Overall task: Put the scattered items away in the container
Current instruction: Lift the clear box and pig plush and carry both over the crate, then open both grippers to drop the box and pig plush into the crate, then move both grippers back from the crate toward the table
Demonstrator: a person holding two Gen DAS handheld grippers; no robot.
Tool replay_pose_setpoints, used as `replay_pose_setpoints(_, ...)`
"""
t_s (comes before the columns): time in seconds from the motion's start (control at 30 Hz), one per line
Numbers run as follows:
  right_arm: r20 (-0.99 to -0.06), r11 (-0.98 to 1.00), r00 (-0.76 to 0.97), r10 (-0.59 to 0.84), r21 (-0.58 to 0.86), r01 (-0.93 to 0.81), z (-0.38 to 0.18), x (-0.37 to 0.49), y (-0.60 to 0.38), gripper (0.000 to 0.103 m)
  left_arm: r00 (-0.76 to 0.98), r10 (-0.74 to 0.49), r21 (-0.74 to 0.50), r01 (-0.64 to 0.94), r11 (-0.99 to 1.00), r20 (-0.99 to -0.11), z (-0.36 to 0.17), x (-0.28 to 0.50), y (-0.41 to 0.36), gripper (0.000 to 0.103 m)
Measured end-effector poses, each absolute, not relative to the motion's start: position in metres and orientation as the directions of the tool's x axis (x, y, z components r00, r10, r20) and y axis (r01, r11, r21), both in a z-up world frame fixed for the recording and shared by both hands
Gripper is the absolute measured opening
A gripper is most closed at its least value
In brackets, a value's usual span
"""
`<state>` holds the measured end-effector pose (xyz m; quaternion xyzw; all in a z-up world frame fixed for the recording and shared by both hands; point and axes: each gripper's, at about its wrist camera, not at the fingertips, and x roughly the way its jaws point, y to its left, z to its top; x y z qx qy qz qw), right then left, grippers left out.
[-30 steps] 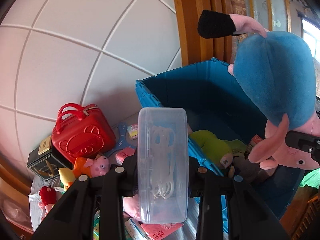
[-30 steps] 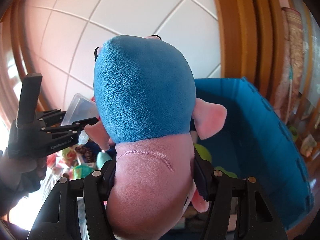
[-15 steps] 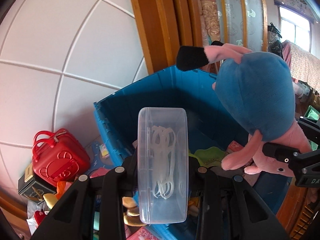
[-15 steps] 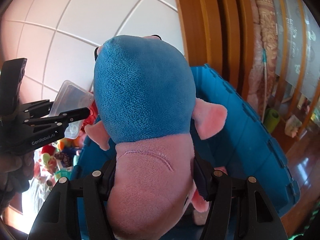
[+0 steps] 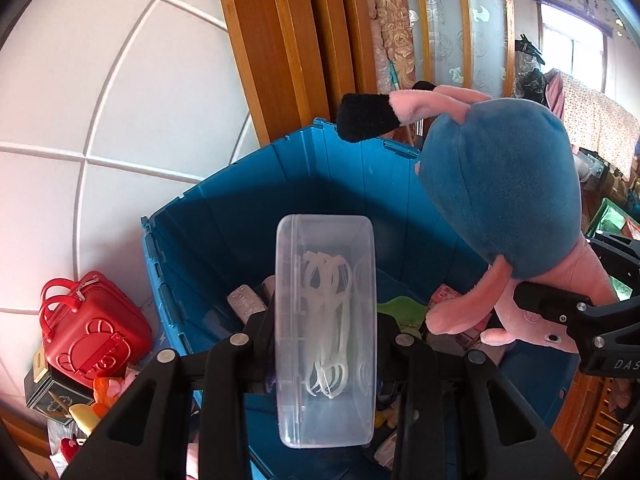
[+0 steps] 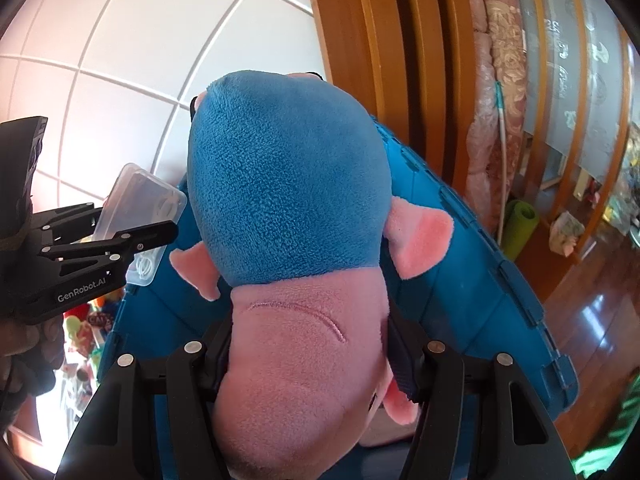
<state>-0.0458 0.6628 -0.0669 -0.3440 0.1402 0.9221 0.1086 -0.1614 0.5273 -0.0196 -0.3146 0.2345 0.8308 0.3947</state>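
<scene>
Both our loads have swung from beside the blue bin (image 5: pixel 248 200) to over it, left gripper (image 5: pixel 326 336) pinching the clear box (image 5: pixel 326 304), right gripper (image 6: pixel 308 356) squeezing the plush pig (image 6: pixel 288 200), whose bulk could snag the rim.

Clear lidded box (image 5: pixel 326 332) w/ white floss picks, upright above blue bin (image 5: pixel 256 216); pink-and-blue plush pig (image 6: pixel 288 248) alongside, head-down.

1. We count one blue crate (image 5: pixel 332 184).
2. One clear plastic case (image 5: pixel 326 332) of floss picks.
3. One pig plush (image 6: pixel 288 240).
4. One red toy suitcase (image 5: pixel 90 332).
5. Two grippers: left gripper (image 5: pixel 326 340), right gripper (image 6: pixel 308 364).
</scene>
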Motion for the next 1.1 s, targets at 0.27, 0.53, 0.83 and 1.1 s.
replay_pose_setpoints(0.27,-0.663,-0.938,-0.74,0.112,0.176,-0.299,-0.064,-0.045,0.664,0.062,-0.493,0.512,0.138,-0.801,-0.582,-0.704,-0.018,-0.162,0.534,0.032)
replay_pose_setpoints(0.53,-0.601,-0.91,-0.778,0.184,0.195,-0.366,-0.055,-0.04,0.68,0.103,-0.495,0.454,0.107,-0.754,-0.648,-0.741,-0.023,-0.168,0.528,0.102)
replay_pose_setpoints(0.83,-0.618,-0.923,-0.772,0.147,0.196,-0.332,-0.048,-0.037,0.649,0.103,-0.53,0.399,0.088,-0.675,-0.732,-0.748,-0.024,-0.168,0.471,0.102)
replay_pose_setpoints(1.1,-0.62,-0.948,-0.781,0.079,0.196,-0.252,-0.032,-0.034,0.592,0.103,-0.574,0.327,0.087,-0.577,-0.812,-0.751,-0.019,-0.158,0.397,0.102)
